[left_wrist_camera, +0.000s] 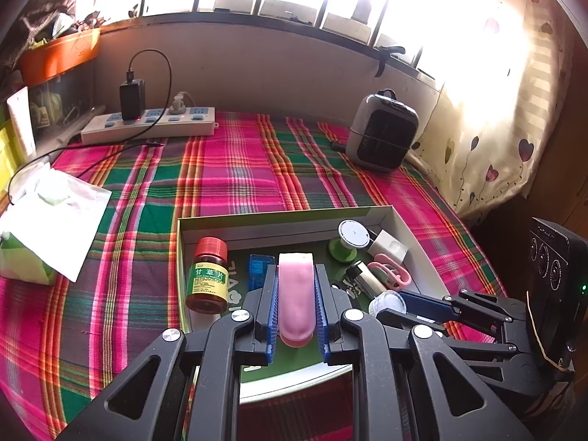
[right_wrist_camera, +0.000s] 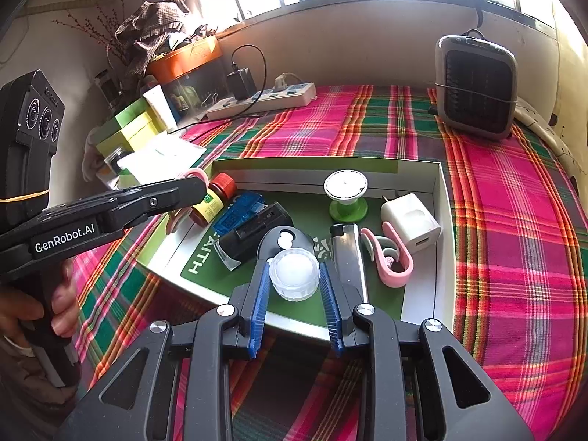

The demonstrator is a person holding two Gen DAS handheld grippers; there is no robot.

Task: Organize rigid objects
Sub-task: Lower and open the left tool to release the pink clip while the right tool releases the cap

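Pinched lengthwise in left gripper (left_wrist_camera: 297,307): pink case (left_wrist_camera: 296,301), hanging over box (left_wrist_camera: 279,215); right gripper (right_wrist_camera: 296,286) clamps white cap (right_wrist_camera: 294,273), nearer box floor.

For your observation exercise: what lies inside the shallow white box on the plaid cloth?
Inside the box: a brown medicine bottle, blue case, green spool, white charger, lighter and pink scissors. The grippers hide part of the floor.
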